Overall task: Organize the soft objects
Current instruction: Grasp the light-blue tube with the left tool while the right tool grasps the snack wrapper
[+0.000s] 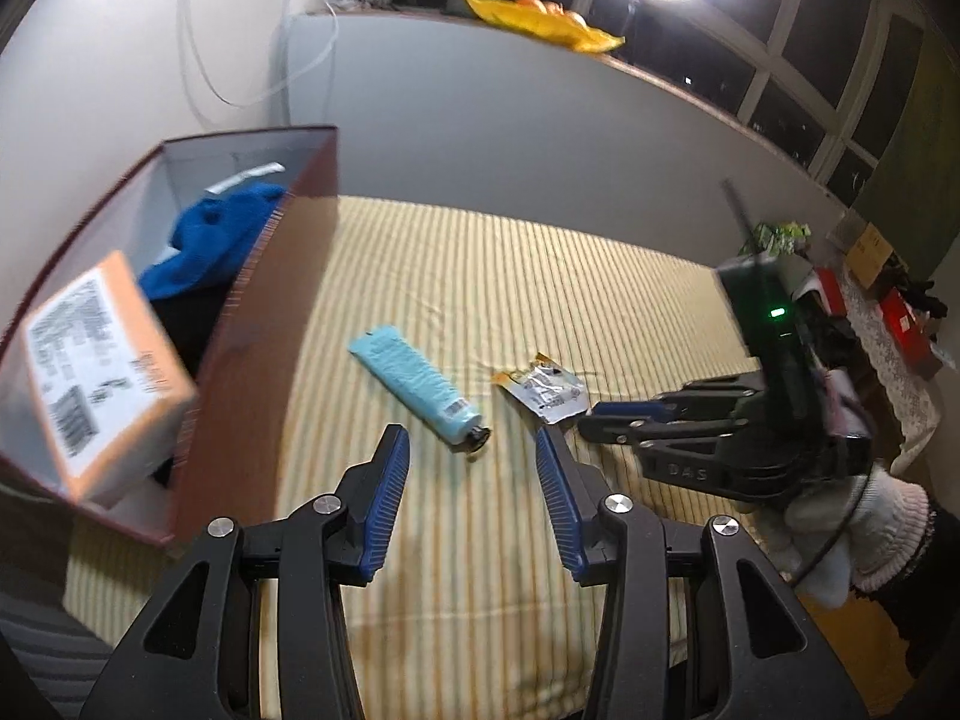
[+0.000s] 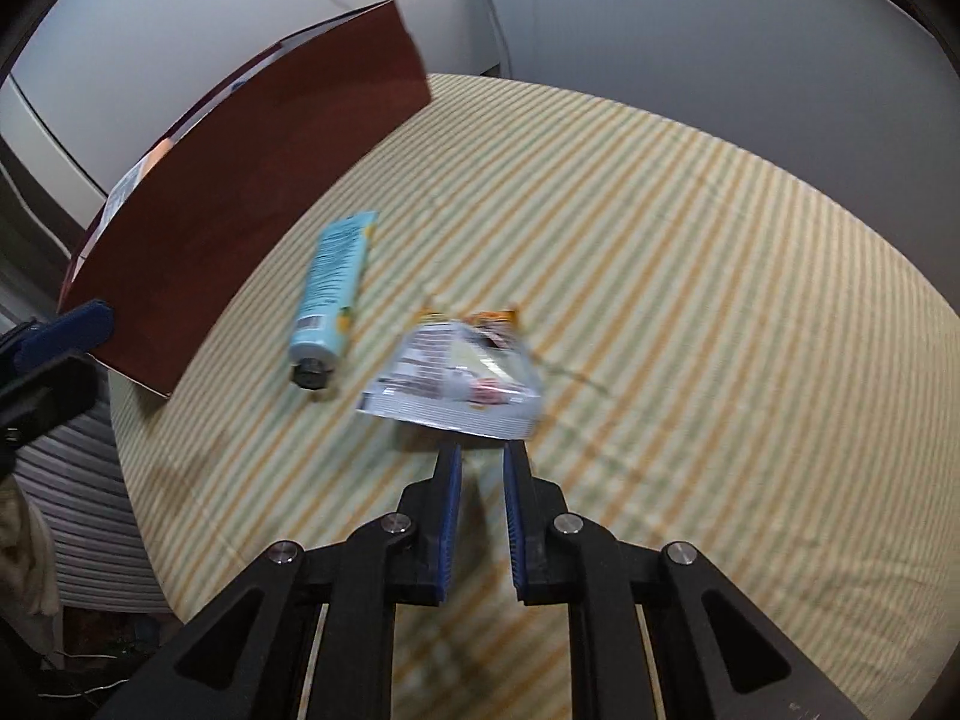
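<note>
A light blue tube (image 1: pixel 414 378) (image 2: pixel 330 288) with a black cap lies on the striped sheet. To its right lies a crumpled silver and orange sachet (image 1: pixel 543 390) (image 2: pixel 462 381). My left gripper (image 1: pixel 470 435) is open and holds nothing, its tips just short of the tube's cap. My right gripper (image 2: pixel 482 450) (image 1: pixel 591 417) is shut with only a thin slit between the pads. Its tips are at the sachet's near edge, with nothing between them. The dark red box (image 1: pixel 258 324) (image 2: pixel 258 204) at left holds a blue cloth (image 1: pixel 222 234) and an orange carton (image 1: pixel 102 372).
The bed with the yellow striped sheet (image 1: pixel 480 276) runs back to a grey wall. A white-gloved hand (image 1: pixel 840 528) holds the right gripper. Clutter (image 1: pixel 888 300) stands past the bed's right side. The bed's edge drops off at lower left (image 2: pixel 138 480).
</note>
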{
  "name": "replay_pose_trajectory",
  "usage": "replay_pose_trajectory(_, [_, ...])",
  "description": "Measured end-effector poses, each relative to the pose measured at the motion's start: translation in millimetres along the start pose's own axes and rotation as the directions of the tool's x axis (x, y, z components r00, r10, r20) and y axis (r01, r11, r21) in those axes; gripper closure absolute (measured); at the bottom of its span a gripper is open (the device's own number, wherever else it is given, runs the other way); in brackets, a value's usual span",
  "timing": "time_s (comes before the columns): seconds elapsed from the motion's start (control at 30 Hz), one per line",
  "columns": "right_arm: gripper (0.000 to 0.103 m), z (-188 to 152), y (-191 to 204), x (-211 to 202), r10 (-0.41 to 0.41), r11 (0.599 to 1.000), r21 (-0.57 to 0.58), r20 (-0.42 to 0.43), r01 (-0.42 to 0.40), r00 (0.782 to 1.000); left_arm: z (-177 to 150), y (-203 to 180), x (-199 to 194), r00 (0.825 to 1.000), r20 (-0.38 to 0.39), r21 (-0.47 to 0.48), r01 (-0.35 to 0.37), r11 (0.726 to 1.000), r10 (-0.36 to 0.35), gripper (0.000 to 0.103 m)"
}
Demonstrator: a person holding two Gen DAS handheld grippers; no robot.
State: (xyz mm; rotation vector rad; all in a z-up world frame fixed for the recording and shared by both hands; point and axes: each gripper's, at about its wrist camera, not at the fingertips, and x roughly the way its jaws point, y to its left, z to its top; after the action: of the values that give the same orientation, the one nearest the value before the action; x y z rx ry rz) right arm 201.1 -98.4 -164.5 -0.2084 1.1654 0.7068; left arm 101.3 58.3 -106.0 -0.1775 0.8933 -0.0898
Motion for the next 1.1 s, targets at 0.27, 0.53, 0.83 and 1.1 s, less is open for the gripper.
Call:
replay_pose_trajectory(0.27, [0.049,-9,2,-17,-0.026,0.999,-0.038,0.1,0.03,0.995,14,-3,40,0.997,-0.071,-0.056,-0.029,0.998,0.025,0.059])
replay_pose_trajectory(0.53, [0.048,-7,23,-6,-0.041,0.994,-0.097,0.112,0.052,0.993,23,-3,73,0.988,-0.134,-0.051,-0.084,0.995,0.077,0.059])
replay_pose_trajectory(0.83, [0.045,9,30,13,-0.054,0.993,-0.101,0.115,0.066,0.992,24,2,92,0.977,-0.183,-0.064,-0.12,0.991,0.107,0.059])
replay_pose_trajectory(1.1, [0.043,19,29,26,-0.051,0.994,-0.091,0.1,0.06,0.994,26,10,102,0.969,-0.221,-0.076,-0.128,0.989,0.109,0.059])
